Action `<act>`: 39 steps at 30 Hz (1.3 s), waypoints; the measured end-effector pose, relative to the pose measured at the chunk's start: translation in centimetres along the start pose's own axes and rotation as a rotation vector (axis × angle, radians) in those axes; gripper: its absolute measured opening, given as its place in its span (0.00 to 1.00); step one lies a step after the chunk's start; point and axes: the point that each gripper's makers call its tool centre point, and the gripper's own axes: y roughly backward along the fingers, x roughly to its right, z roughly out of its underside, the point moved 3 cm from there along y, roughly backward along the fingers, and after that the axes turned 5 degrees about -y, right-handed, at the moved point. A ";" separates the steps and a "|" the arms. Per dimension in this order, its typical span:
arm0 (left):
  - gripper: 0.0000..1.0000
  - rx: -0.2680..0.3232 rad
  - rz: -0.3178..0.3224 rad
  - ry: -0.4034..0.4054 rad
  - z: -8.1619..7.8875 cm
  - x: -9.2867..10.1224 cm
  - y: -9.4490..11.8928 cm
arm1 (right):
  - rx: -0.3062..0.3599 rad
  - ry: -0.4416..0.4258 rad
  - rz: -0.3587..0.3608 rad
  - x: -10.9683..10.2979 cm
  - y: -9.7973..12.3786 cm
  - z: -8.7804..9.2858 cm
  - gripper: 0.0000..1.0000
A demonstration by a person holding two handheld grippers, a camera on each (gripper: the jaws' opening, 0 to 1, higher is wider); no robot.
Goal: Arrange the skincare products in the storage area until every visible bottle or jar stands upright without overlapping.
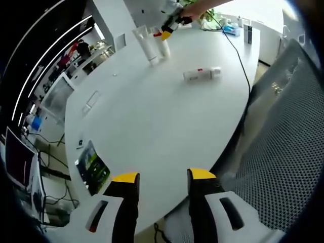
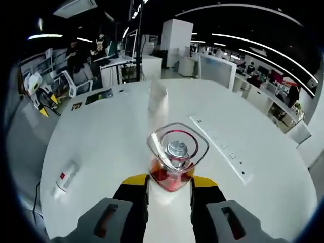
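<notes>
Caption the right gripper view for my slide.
Right gripper clasps an upright red bottle on the white table; a tube lies nearby.

An open-plan office: a big white tabletop [image 2: 263, 167], desks with monitors [image 1: 19, 161], mesh chair [image 1: 283, 152], ceiling light strips [image 2: 253, 43].

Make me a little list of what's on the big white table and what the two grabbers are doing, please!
table: white, oval
standing bottle: clear bottle with red base, upright between the right gripper jaws
standing tube: white tube, upright behind the bottle
lying bottle: white bottle with red mark, on its side, away from the others
left gripper: jaws apart, holding nothing, at the table's near edge
still to do: lying bottle needs standing up
</notes>
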 end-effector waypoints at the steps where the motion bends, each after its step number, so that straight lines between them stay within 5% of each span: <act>1: 0.36 0.000 0.000 0.001 0.0 0.0 0.0 | 0.000 -0.001 -0.001 0.0 0.0 0.0 0.24; 25: 0.34 0.008 -0.001 -0.003 -0.1 0.0 0.0 | 0.125 -0.193 0.173 -0.3 -0.6 0.0 0.24; 39: 0.34 0.011 -0.005 -0.002 -0.2 -0.1 0.1 | 0.124 -0.198 0.173 -0.5 -1.4 -0.5 0.24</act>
